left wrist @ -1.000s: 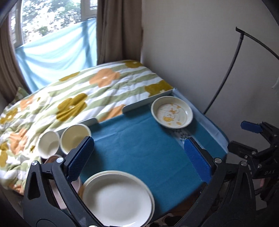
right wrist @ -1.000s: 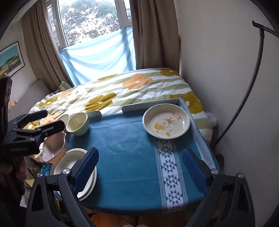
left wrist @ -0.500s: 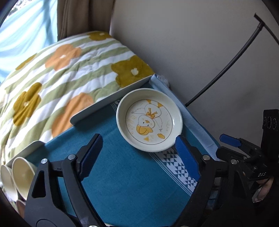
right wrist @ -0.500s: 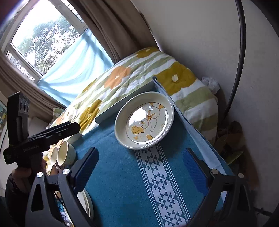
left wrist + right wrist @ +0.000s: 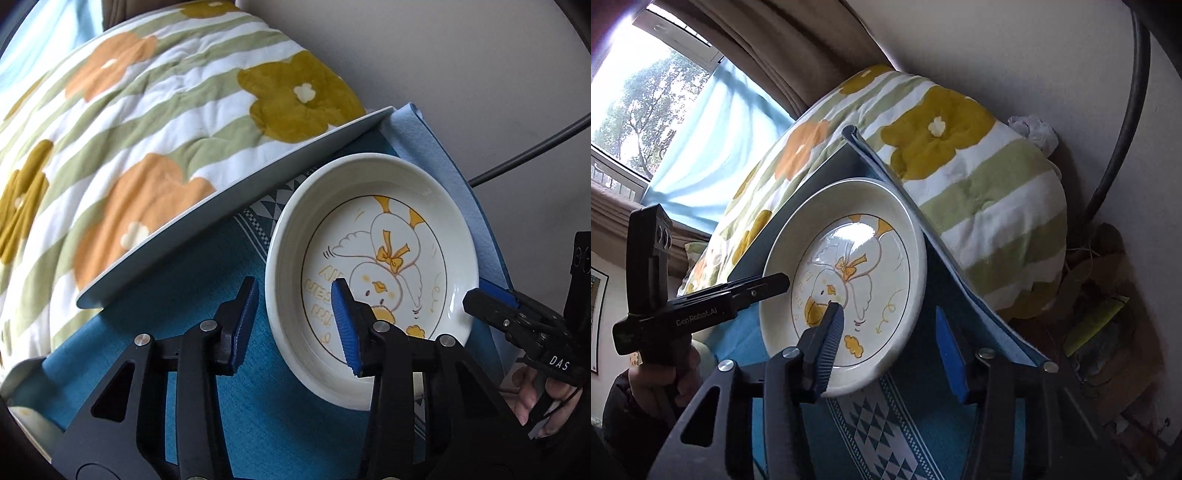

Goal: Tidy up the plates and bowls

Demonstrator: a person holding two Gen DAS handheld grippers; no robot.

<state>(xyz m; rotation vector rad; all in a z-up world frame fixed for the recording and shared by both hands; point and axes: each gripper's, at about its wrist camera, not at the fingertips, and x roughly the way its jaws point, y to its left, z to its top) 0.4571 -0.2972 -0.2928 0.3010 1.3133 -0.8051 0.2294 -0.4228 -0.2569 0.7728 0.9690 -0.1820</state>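
While both tools straddle opposite rims of plate [image 5: 373, 236] on surface [image 5: 207, 280], L tool [image 5: 295, 321] & R tool [image 5: 890, 343] gape, gripping nothing.

Plate on the cloth, a gripper at either side

The plate [image 5: 373, 280] lies on the cloth [image 5: 207, 332] that covers the table, near its far right corner. Behind it runs the table's raised edge [image 5: 236, 225], and behind that lies the quilt [image 5: 147, 122]. The left gripper [image 5: 295, 325] straddles the plate's left rim, one finger outside on the cloth, the other over the plate's inside. The right gripper [image 5: 890, 350] straddles the right rim the same way. The wall [image 5: 443, 55] stands to the right of the table.
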